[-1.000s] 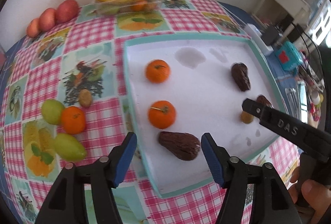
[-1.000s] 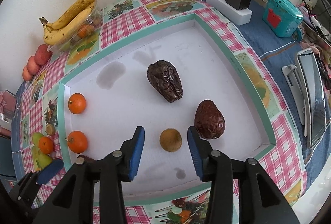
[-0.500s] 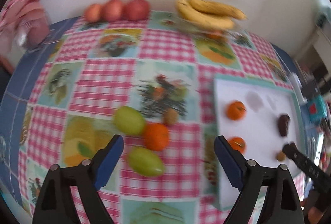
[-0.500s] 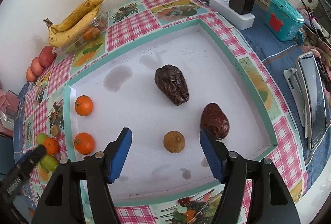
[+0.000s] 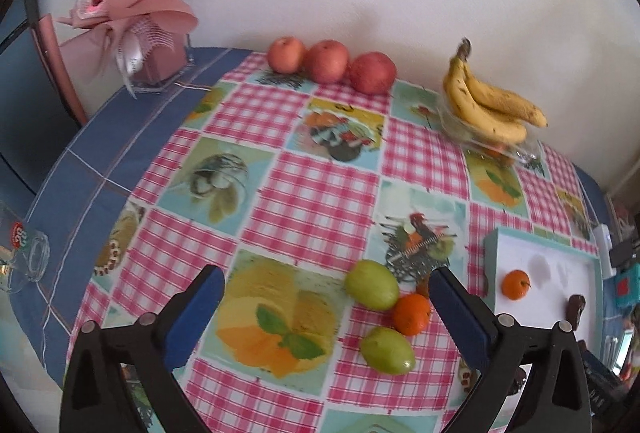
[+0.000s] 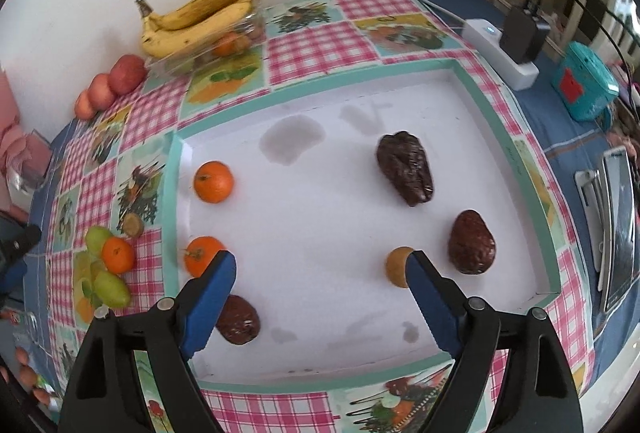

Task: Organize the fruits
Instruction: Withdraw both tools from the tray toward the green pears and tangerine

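Observation:
My left gripper (image 5: 328, 297) hovers over the checked cloth, its jaws opening wide and nothing pressed between them. Two green fruits (image 5: 372, 284) and a mandarin (image 5: 411, 314) lie on the cloth just inside its right finger. My right gripper (image 6: 320, 273) hangs above the white tray (image 6: 496, 137), jaws opening and empty. The tray holds two mandarins (image 6: 213, 181), three dark wrinkled avocados (image 6: 405, 167) and a small brown fruit (image 6: 396, 265) half hidden behind the right finger.
Bananas (image 5: 486, 105) rest on a clear box by the wall, beside three red apples (image 5: 326, 61). A pink bouquet (image 5: 132, 5) and a glass (image 5: 28, 257) stand at the left. A power strip (image 6: 500, 53), teal box (image 6: 584, 85) and tablet (image 6: 618, 225) lie right of the tray.
The left gripper swung left from over the tray to over the loose fruits on the cloth, and its jaws widened. The right gripper drew back slightly, its jaws spreading away from the small brown fruit.

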`<action>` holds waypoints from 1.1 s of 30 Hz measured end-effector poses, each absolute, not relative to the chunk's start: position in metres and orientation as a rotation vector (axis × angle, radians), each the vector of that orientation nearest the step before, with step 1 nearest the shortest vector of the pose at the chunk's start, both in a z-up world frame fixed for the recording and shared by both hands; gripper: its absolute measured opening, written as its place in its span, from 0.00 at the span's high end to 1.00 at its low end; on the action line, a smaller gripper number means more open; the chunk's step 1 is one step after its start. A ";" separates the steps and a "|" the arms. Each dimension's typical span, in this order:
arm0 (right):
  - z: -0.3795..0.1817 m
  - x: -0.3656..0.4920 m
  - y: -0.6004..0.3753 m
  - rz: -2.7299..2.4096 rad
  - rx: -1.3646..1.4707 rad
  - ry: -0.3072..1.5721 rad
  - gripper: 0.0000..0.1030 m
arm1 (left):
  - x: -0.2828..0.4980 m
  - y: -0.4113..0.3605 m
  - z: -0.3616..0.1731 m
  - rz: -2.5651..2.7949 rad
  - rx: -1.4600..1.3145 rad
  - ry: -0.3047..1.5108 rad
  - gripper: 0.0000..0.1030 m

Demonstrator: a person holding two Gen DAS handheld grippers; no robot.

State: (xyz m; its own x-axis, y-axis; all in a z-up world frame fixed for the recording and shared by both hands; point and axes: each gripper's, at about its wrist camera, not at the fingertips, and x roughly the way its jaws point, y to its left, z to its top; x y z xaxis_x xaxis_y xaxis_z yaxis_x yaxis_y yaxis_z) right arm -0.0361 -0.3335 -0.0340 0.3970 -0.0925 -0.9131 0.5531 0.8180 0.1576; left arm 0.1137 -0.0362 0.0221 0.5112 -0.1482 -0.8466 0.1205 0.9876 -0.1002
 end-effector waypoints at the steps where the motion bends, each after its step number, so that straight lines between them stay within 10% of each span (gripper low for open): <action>1: -0.033 -0.034 -0.330 -0.422 0.469 1.098 0.15 | 0.114 -0.034 0.024 -0.158 -0.037 1.016 0.00; 33: -0.023 0.044 -0.212 -0.106 0.356 1.101 0.15 | 0.150 0.016 0.002 -0.109 -0.110 1.101 0.00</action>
State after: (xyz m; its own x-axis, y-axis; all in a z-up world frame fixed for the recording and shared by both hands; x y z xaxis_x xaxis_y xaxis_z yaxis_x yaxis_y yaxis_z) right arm 0.0437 -0.2116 -0.0231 0.4542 0.0911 -0.8862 0.2586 0.9385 0.2290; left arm 0.1498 0.0159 0.0024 0.4482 -0.1420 -0.8826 0.0330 0.9893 -0.1424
